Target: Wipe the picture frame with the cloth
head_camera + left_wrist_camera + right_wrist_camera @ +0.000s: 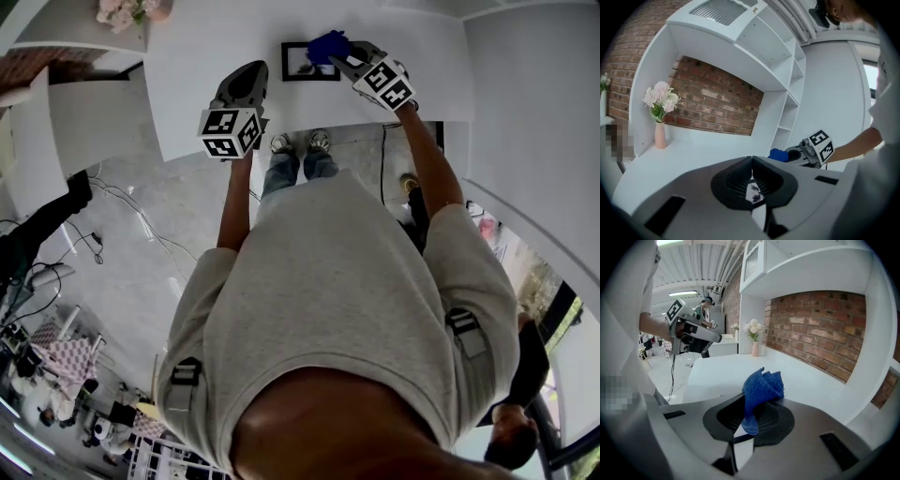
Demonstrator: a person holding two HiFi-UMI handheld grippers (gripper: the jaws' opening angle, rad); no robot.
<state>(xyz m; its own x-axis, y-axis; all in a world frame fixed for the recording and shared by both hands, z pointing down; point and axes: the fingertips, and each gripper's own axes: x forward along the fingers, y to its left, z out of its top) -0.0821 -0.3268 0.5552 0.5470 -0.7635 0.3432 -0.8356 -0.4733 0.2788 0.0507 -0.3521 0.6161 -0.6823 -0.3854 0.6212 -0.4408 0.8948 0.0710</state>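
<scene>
A vase of pink flowers (pixel 660 117) is seen at the far left of the white counter (pixel 206 56). The left gripper (pixel 253 73) is held over the counter, just left of the picture frame (pixel 298 64), its 2 jaws closed together on nothing. The frame is laid flat on the counter. A blue cloth (pixel 761 387) is pinched in the right gripper (pixel 341 58) and held over the frame's right end.

Both arms stretched forward, left gripper (pixel 253 73) jaws pressed together and empty, right gripper (pixel 342 58) clamped on the cloth (pixel 761 387)
</scene>
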